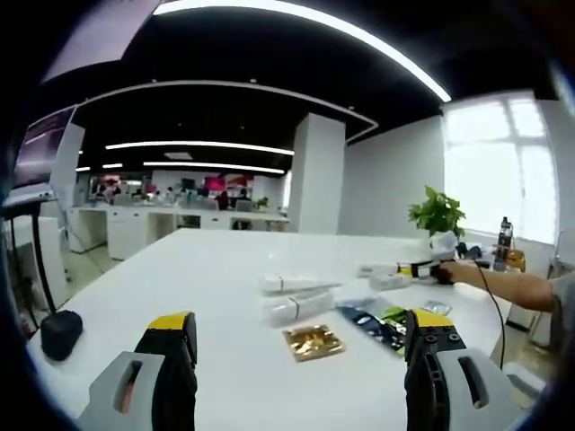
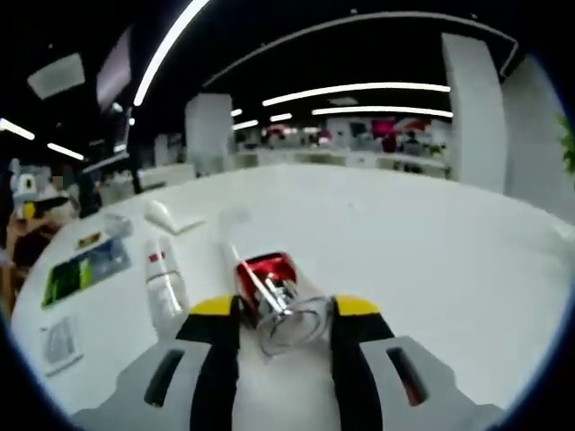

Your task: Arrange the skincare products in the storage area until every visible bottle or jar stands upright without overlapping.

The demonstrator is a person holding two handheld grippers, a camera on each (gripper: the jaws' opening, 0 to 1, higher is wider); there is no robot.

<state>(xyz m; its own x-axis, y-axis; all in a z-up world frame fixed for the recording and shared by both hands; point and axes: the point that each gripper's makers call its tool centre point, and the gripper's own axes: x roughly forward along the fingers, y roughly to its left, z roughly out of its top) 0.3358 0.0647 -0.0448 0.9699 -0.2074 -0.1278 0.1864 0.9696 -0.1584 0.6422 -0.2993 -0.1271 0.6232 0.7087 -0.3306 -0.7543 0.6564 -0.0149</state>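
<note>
Left gripper view: left gripper [image 1: 300, 348] with jaws wide apart over the white table [image 1: 207, 260], two lying tubes [image 1: 296, 296] mid-frame, a gold sachet [image 1: 314, 341] low centre, right gripper [image 1: 433, 269] far right beside a potted plant [image 1: 437, 215]. Right gripper view: right gripper [image 2: 286, 321] closed around a clear red-capped bottle [image 2: 274, 296] lying centre-bottom; white bottle [image 2: 164, 283] lying just left; green packet [image 2: 85, 268] at left.
</note>
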